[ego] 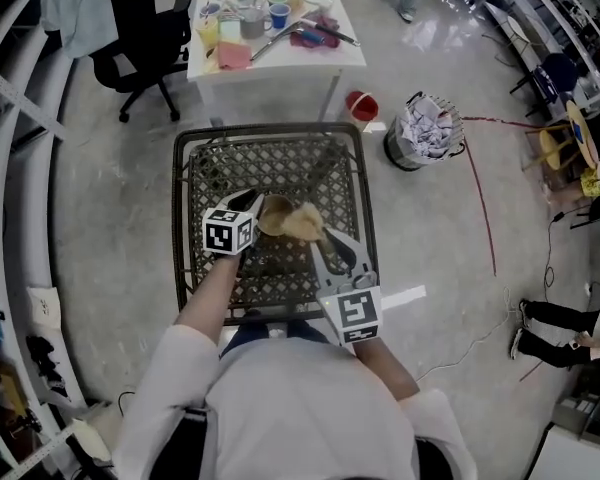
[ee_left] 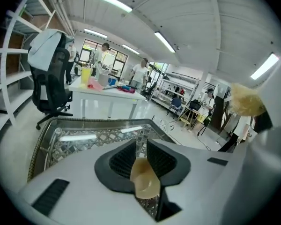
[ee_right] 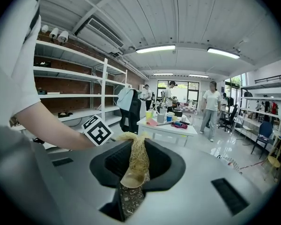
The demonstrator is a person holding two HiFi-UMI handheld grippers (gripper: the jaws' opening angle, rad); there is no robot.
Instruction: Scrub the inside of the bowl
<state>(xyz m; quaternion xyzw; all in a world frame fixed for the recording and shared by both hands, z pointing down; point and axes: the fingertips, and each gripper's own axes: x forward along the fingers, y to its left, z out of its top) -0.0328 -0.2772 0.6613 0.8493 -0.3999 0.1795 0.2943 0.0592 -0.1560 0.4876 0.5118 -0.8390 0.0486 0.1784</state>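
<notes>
I am pinching the bowl by its rim with the jaws of the left gripper, so it is not wobbling. The jaws of the right gripper are squeezing the scrubber, so I can rub inside the bowl.

one bowl, one straw scrubber, two hand-held grippers, one lattice table, one wire wastebasket

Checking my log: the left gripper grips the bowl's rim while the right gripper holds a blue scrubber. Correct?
Not blue: the scrubber in the right gripper is straw-coloured, as the right gripper view shows. The left gripper does grip the bowl by its rim.
</notes>
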